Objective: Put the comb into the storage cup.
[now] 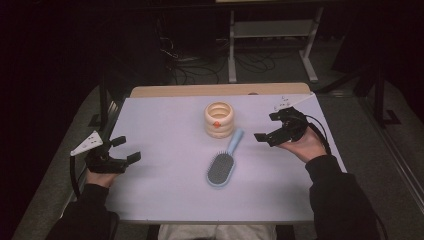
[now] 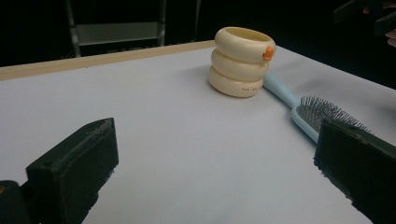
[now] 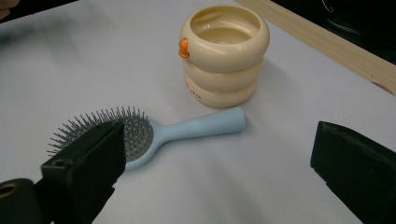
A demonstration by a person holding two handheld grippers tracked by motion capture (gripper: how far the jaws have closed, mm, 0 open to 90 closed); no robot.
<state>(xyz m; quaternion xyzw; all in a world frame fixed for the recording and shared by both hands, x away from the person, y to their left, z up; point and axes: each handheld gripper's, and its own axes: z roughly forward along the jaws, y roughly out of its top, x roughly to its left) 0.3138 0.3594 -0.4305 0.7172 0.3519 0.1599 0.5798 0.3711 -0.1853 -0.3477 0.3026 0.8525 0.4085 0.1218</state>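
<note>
Both grippers are spread wide and carry nothing, so I judge this as the approach step, before any grasp. The left gripper [image 1: 123, 150] hovers near the left edge of the pale table [image 1: 165, 125], well apart from the things. The right gripper [image 1: 272, 127] hangs at the right side, nearer to them. The light blue hairbrush [image 1: 222, 165] lies flat in the middle of the table, bristles up, with the end of its handle just beside the foot of the cream holder [image 1: 219, 120], a cup shaped like three stacked rings with a small orange knob. The next move probably calls for the right gripper to come down over the brush handle, with the jaws on either side of it, and then to close without pushing the holder. The right gripper view looks down into the holder [image 3: 224, 51] and shows it empty, and it shows the full handle of the hairbrush [image 3: 154, 133]. The left gripper view is lower: there the holder [image 2: 240, 63] shows small print on its bottom ring, and one jaw hides part of the hairbrush [image 2: 306, 112].
</note>
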